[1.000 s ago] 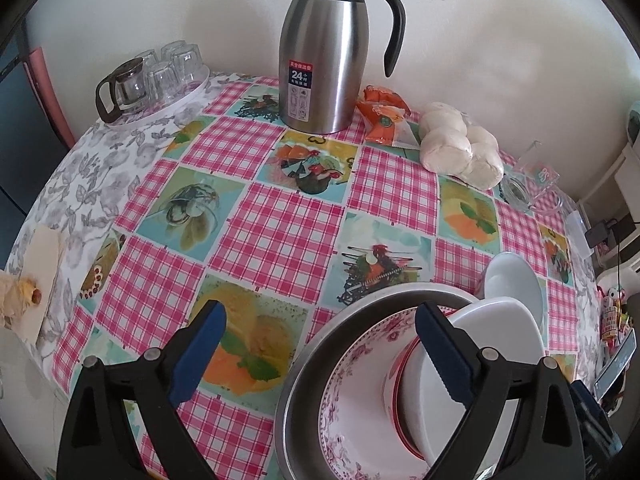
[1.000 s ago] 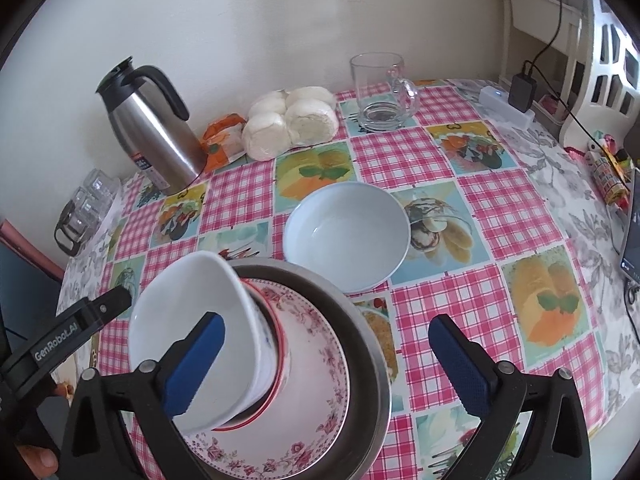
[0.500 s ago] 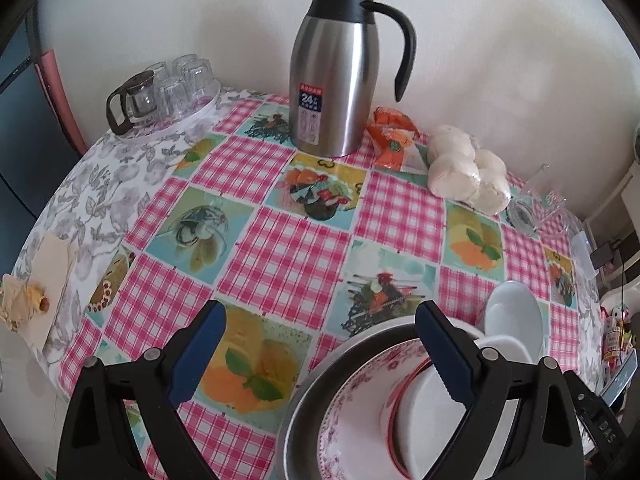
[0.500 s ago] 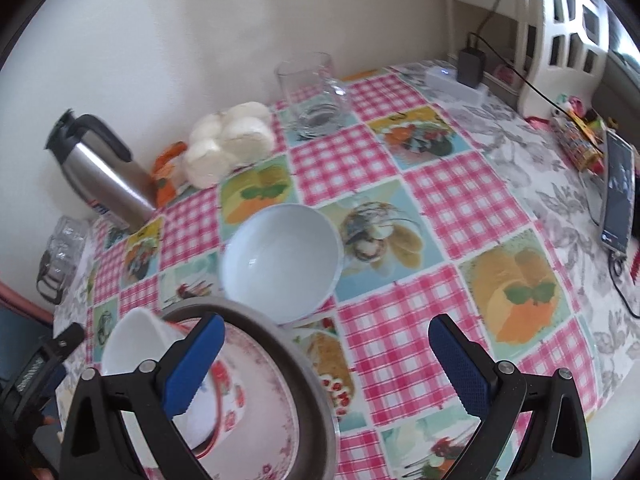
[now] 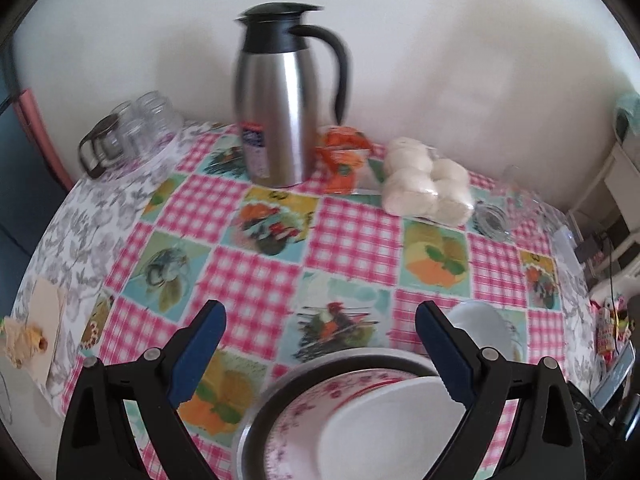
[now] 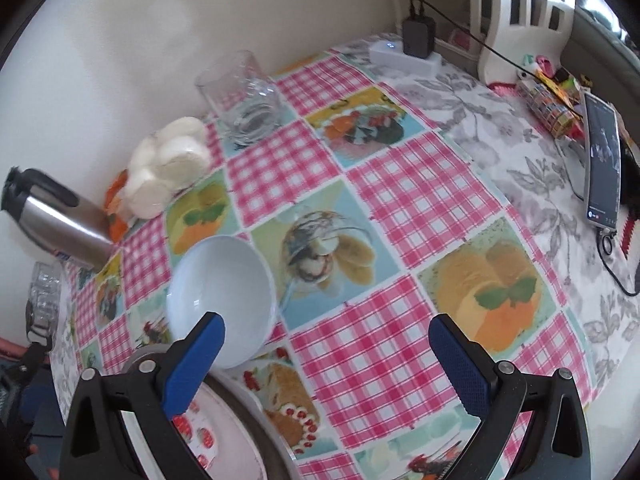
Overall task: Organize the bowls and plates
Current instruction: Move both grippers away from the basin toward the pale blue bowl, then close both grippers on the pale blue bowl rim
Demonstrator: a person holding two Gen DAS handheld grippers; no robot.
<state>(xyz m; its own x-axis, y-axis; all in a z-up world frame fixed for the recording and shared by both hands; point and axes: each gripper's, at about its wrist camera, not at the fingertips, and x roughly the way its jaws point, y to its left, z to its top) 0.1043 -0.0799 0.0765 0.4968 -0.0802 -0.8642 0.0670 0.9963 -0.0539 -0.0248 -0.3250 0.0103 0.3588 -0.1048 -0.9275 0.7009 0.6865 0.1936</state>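
A steel basin [image 5: 272, 396] sits at the near edge of the table and holds a red-flowered plate [image 5: 298, 420]. A white bowl [image 5: 380, 432] lies tilted in that plate. My left gripper [image 5: 320, 332] hovers open above the stack, holding nothing. A second white bowl [image 5: 480, 328] stands alone on the cloth just right of the basin. In the right wrist view this lone bowl [image 6: 220, 280] is beside the basin rim [image 6: 260, 416] and flowered plate [image 6: 224, 452]. My right gripper [image 6: 326, 336] is open and empty over the checked cloth, its left finger in front of the bowl.
A steel thermos [image 5: 280, 100], an orange packet [image 5: 344, 156], bagged white buns [image 5: 424, 188] and a glass mug [image 6: 244, 96] line the wall side. Small glasses [image 5: 136, 132] stand far left. A phone [image 6: 600, 160] and power strip [image 6: 404, 56] lie at the right.
Both grippers lifted and drew back from the stack. The right view swung rightward, so the white bowl in the flowered plate left its sight. Both stayed open.
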